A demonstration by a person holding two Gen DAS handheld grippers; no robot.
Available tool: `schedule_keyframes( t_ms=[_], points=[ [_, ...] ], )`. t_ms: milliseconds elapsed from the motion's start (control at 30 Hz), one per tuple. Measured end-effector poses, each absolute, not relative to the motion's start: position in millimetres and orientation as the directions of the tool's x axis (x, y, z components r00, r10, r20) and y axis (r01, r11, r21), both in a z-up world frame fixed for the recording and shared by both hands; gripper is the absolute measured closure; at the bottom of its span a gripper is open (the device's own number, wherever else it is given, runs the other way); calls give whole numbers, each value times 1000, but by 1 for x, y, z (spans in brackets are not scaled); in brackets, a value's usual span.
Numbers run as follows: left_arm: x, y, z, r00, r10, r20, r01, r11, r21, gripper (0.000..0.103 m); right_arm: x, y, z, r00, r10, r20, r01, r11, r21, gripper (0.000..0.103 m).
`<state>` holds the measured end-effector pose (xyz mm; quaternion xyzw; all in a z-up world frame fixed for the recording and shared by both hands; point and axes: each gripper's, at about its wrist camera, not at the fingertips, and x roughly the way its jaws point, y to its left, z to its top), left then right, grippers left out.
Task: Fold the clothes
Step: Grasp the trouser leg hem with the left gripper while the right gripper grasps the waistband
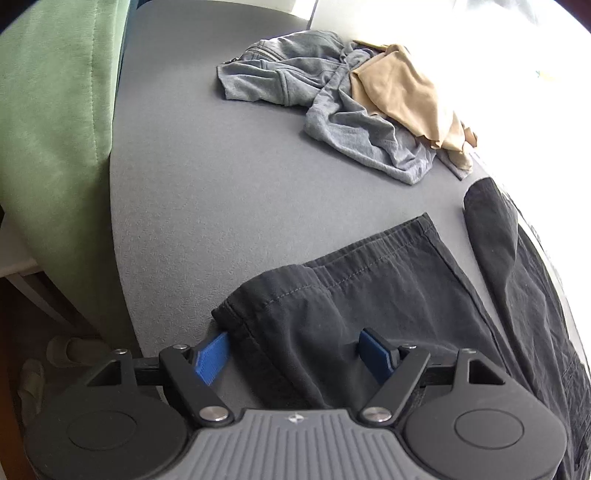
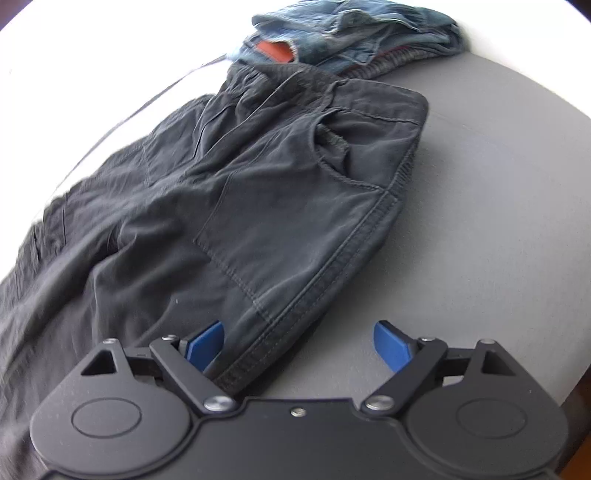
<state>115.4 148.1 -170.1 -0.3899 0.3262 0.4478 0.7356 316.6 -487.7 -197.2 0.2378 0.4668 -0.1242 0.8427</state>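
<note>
Black trousers [image 1: 369,295] lie spread over the grey table [image 1: 221,166]. In the left wrist view a leg end with a stitched hem lies between my left gripper's [image 1: 295,354] blue pads. The left pad [image 1: 212,356] sits just outside the cloth's edge and the right pad [image 1: 376,354] rests over the fabric. The jaws stand wide, open. In the right wrist view the trousers' [image 2: 240,203] waistband and pocket area show. My right gripper [image 2: 299,347] is open around the waistband's corner, with one pad [image 2: 205,345] over the cloth and the other [image 2: 391,347] over bare table [image 2: 480,221].
A crumpled grey zip garment [image 1: 295,85] and a tan garment [image 1: 399,96] lie at the far side of the table. Green fabric [image 1: 55,110] hangs beside the table's left edge. A stack of denim [image 2: 351,33] with an orange piece [image 2: 277,50] sits beyond the trousers.
</note>
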Motion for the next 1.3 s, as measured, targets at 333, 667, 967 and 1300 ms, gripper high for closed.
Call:
schedule_keyframes(
  t_ms=[333,667,967,1300],
  points=[
    [117,140,-172,399,388,-831,-898,347,-269,29,321,-534,-208,655,27,-755,564,648,512,10],
    [116,139,-171,393,403,-827,-908,309,-281,49,350,-553,-225,642,31,-766,574,643,507,27],
    [121,146,-164,398,423,-814,-910,292,-293,99,347,-550,-219,619,-8,-786,590,665,458,84],
    [97,148,-96,301,545,-782,-950,245,-195,99,289,-519,-144,667,-97,-739,534,754,383,88]
  ],
)
